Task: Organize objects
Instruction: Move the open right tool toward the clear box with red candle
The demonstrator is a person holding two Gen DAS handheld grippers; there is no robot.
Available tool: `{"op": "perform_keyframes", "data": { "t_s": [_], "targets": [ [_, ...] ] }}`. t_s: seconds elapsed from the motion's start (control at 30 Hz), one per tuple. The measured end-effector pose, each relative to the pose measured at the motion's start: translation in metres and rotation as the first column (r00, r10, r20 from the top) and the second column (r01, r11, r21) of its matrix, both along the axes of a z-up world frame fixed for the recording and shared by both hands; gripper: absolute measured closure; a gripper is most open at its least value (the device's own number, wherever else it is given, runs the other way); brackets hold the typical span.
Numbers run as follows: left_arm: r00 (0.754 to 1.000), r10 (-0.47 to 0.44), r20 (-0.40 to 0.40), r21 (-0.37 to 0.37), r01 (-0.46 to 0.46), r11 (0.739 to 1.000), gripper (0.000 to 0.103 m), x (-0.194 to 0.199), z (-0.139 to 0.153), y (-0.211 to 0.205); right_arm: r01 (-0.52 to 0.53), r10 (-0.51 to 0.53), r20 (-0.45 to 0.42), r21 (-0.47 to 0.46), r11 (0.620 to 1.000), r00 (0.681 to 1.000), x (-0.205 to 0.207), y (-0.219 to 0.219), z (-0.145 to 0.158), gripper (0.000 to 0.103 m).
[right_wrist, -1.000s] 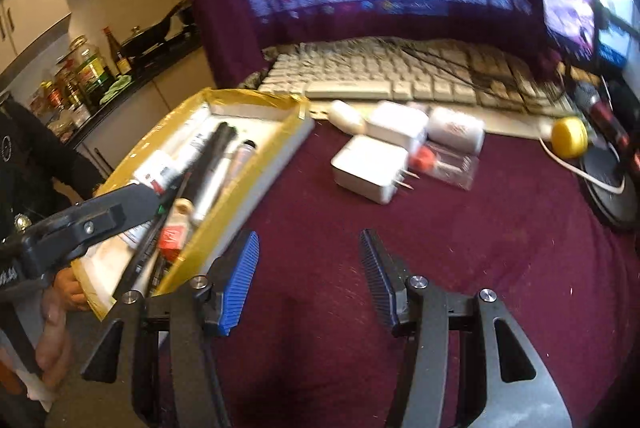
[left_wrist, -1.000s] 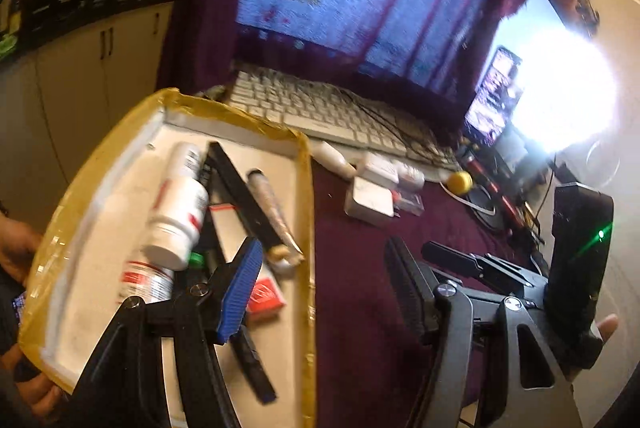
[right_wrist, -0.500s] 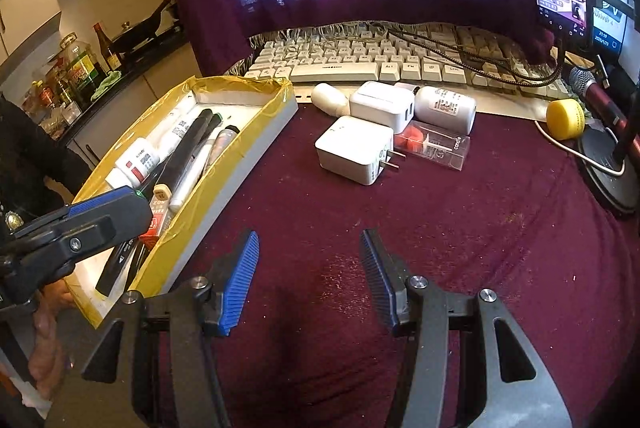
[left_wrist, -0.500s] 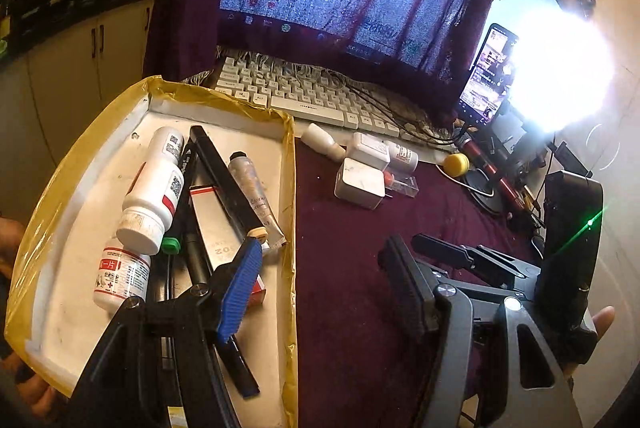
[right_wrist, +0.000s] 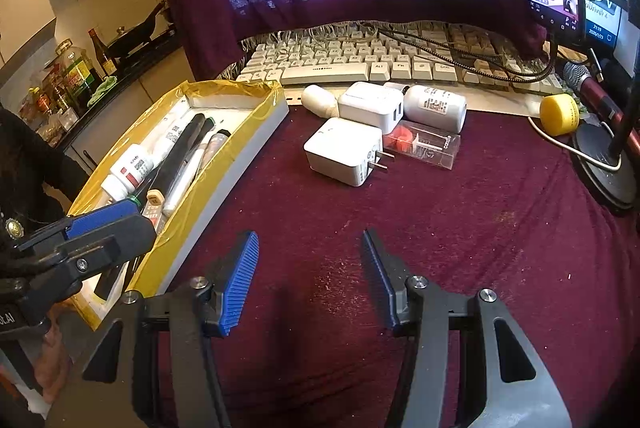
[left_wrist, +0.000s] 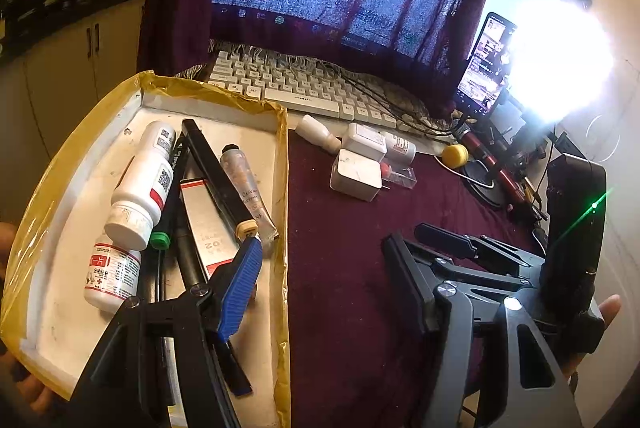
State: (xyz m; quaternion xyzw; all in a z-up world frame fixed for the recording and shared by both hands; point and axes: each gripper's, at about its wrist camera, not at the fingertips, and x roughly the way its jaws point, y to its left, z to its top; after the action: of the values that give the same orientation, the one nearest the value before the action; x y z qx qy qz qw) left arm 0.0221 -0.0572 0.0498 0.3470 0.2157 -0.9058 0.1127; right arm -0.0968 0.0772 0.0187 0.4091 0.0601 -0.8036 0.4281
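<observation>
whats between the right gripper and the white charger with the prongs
Nothing: in the right wrist view, only bare maroon cloth lies between the open right gripper and the white charger.

Kitchen cabinets [left_wrist: 72,68], glaring lamp [left_wrist: 560,64]

R gripper [right_wrist: 310,268] open over maroon cloth [right_wrist: 460,228]; chargers [right_wrist: 344,156] ahead, yellow tray [right_wrist: 224,180] left.
</observation>
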Motion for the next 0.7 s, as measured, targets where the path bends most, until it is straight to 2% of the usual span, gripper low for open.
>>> {"op": "perform_keyframes", "data": {
  "t_s": [0.5,0.7],
  "targets": [
    [1.0,-0.015,0.006,0.007,0.015,1.0,0.045,-0.004,-0.001,0.002,0.03,-0.03,-0.012,-0.007,1.0,0.999,-0.008,0.006,0.008,0.051],
    [1.0,-0.027,0.007,0.063,0.027,0.998,0.045,-0.006,-0.004,-0.004,0.051,-0.051,-0.011,-0.016,0.999,0.999,-0.02,0.008,0.015,0.051]
  ]
}}
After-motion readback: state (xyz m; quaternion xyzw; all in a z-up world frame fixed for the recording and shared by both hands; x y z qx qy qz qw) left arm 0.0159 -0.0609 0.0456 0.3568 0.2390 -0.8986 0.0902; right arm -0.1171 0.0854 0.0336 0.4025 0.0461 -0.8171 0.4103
